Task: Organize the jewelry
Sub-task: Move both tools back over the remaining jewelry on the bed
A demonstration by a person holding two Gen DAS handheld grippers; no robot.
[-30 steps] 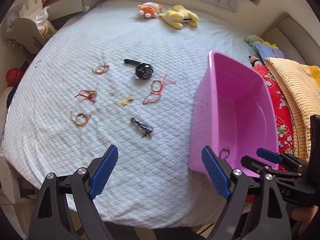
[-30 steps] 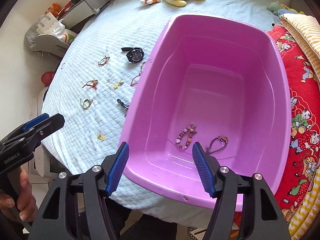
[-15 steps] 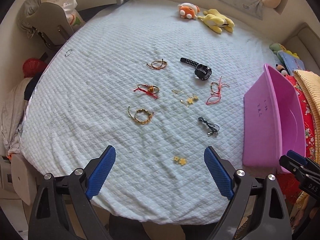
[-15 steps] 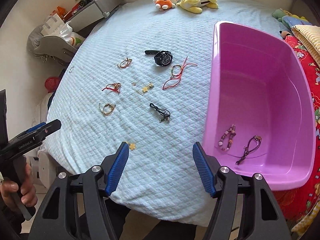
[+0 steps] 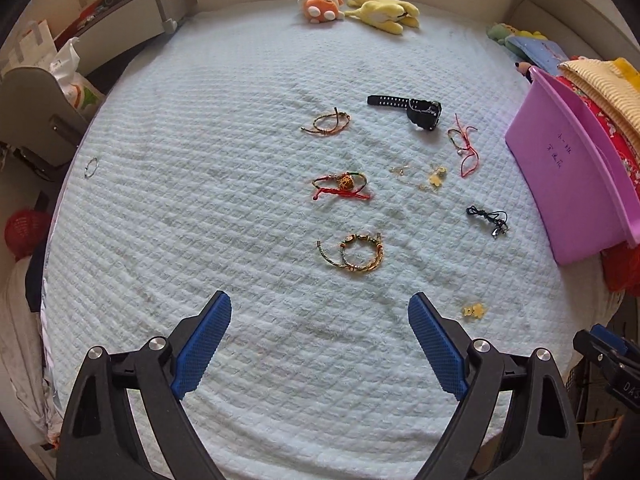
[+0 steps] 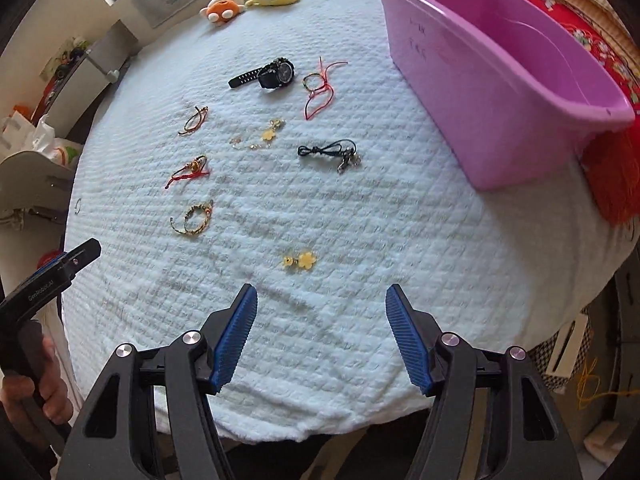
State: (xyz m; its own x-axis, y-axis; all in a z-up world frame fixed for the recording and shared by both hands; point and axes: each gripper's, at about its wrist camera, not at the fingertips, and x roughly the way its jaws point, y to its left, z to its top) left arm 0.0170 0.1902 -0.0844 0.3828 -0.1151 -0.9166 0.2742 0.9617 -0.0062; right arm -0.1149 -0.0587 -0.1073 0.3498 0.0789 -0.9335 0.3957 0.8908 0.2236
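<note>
Left and right wrist views over a bed covered with a pale blue quilted spread. The left hand-held gripper has its blue-padded jaws spread wide with nothing between them; they hang over bare quilt at the near edge. The right hand-held gripper likewise stands spread and empty, above the near edge of the bed.

Jewelry lies scattered on the quilt, each piece apart from the others. In the left view, a gold braided bracelet lies nearest, at 12 o'clock from the left jaws. Beyond it lies a red-and-green cord bracelet, and farther still a thin brown cord bracelet. A black wristwatch sits at 1 o'clock, with a red string bracelet just to its 4 o'clock. A fine gold chain with a yellow flower lies between the red-and-green bracelet and the red string. A dark cord with metal charms lies at 2 o'clock, near the tub. A pair of yellow flower earrings lies at 12 o'clock just ahead of the right jaws. A small silver ring rests alone at 10 o'clock near the bed's left edge.

A pink plastic tub stands at the bed's right side. Two plush toys lie at the far end.
</note>
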